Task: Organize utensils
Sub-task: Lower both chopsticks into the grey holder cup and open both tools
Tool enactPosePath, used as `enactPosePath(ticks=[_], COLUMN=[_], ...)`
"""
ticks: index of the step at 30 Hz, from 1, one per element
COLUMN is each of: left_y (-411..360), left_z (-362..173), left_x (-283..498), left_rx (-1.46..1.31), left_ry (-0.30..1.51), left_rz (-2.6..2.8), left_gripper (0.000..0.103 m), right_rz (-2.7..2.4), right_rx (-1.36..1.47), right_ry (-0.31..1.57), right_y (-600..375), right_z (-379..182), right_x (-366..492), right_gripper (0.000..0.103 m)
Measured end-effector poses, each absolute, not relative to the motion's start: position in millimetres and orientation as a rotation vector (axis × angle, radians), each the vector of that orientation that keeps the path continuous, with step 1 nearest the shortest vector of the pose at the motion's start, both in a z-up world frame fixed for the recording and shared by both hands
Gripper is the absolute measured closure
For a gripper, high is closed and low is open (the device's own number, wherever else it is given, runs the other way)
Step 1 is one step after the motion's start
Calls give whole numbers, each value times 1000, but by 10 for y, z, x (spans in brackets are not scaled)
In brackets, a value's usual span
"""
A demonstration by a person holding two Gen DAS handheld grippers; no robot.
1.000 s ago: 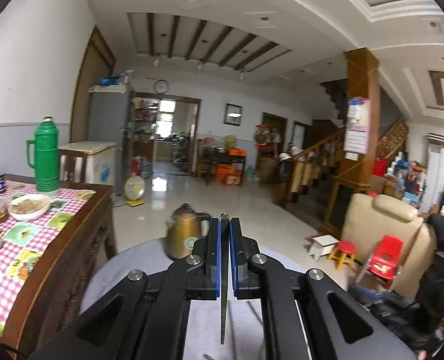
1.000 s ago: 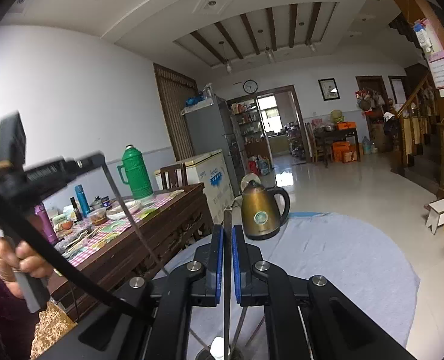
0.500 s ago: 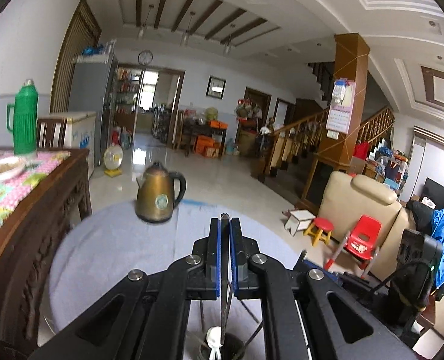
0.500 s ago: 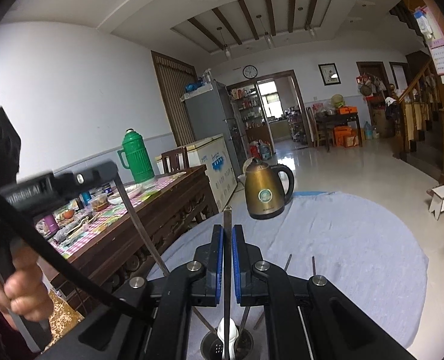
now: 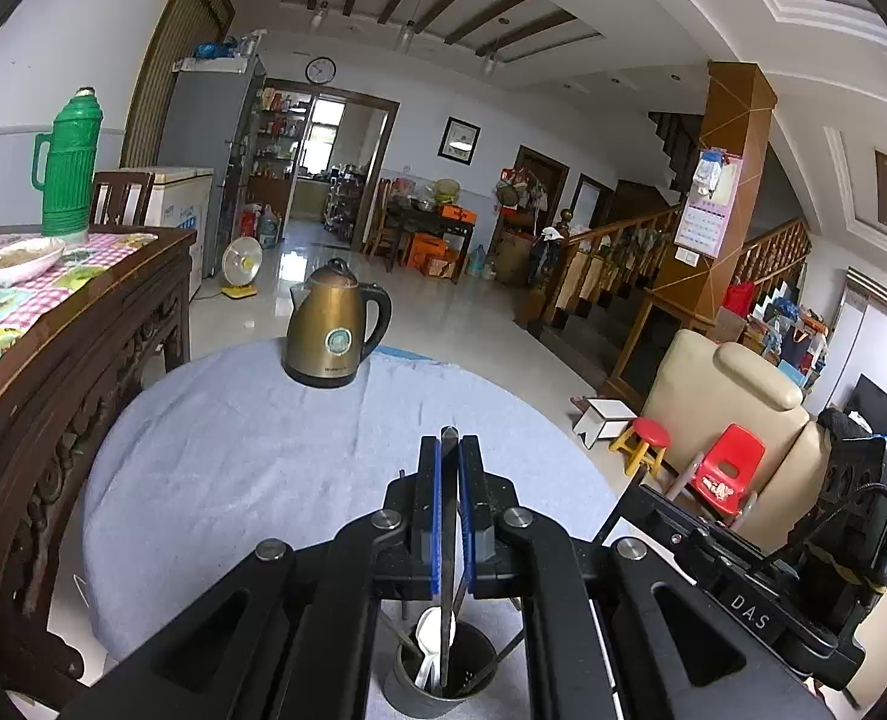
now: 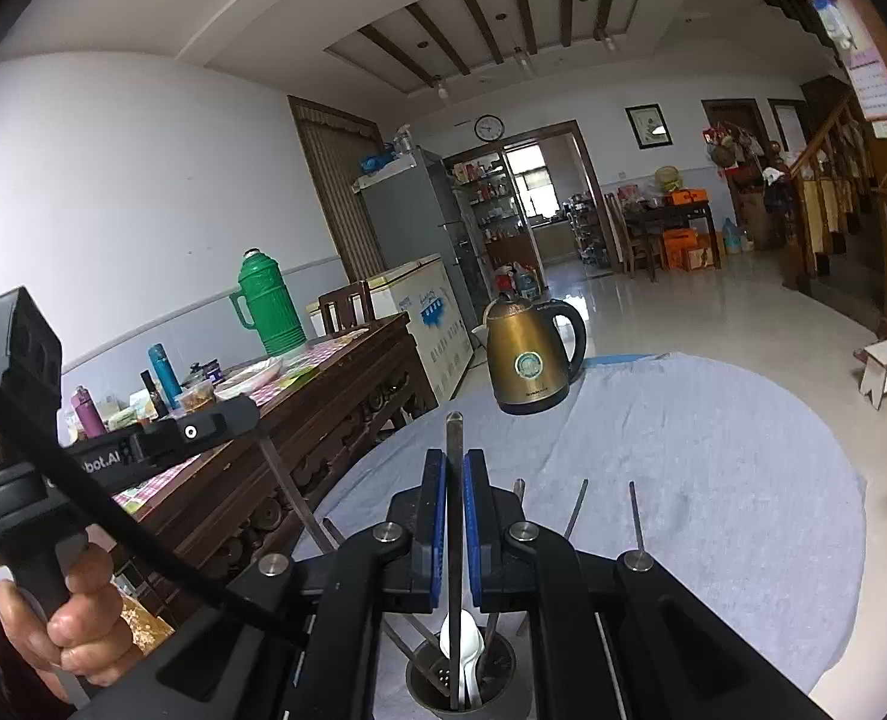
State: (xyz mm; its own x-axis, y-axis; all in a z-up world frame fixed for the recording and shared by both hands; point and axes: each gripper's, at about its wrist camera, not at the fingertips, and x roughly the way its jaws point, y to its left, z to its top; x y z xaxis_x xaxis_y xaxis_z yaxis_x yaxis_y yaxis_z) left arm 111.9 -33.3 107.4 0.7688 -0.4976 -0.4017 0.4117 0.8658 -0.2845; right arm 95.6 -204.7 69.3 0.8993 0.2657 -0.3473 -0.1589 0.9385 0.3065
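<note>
My left gripper (image 5: pixel 448 450) is shut on a flat metal utensil (image 5: pixel 448 540) that hangs upright between the blue pads. Its lower end reaches into a dark utensil holder (image 5: pixel 410 699) just below. A white spoon (image 5: pixel 434 630) stands in that holder. My right gripper (image 6: pixel 454 462) is shut on another metal utensil (image 6: pixel 454 432), whose lower end also sits in the holder (image 6: pixel 422 669) beside the white spoon (image 6: pixel 464 642). Several metal handles (image 6: pixel 635 510) stick up out of the holder. In the right wrist view the left gripper (image 6: pixel 251 418) is at the left, held by a hand (image 6: pixel 77 612).
The holder stands on a round table under a grey-blue cloth (image 5: pixel 233 450). A bronze kettle (image 5: pixel 332 330) sits at the table's far side. A carved wooden sideboard (image 5: pixel 83 330) with a green thermos (image 5: pixel 68 174) and dishes runs along the left. Chairs and stools stand to the right.
Both grippers have come down with their utensils. The holder, out of view in the earliest left wrist frame, now sits right under both and the utensil ends are inside it.
</note>
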Motion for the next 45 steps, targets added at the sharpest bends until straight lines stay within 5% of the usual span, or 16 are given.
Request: enactPosePath(ticks=[45], left_y=[-582], left_z=[741], left_x=[1036], left_rx=[-16], left_ry=[550], left_rz=[-362], left_gripper=[97], right_rz=[216], right_rx=[330], right_ry=[483], right_y=[-2027], right_z=[396], right_x=[1000], right_gripper=[96])
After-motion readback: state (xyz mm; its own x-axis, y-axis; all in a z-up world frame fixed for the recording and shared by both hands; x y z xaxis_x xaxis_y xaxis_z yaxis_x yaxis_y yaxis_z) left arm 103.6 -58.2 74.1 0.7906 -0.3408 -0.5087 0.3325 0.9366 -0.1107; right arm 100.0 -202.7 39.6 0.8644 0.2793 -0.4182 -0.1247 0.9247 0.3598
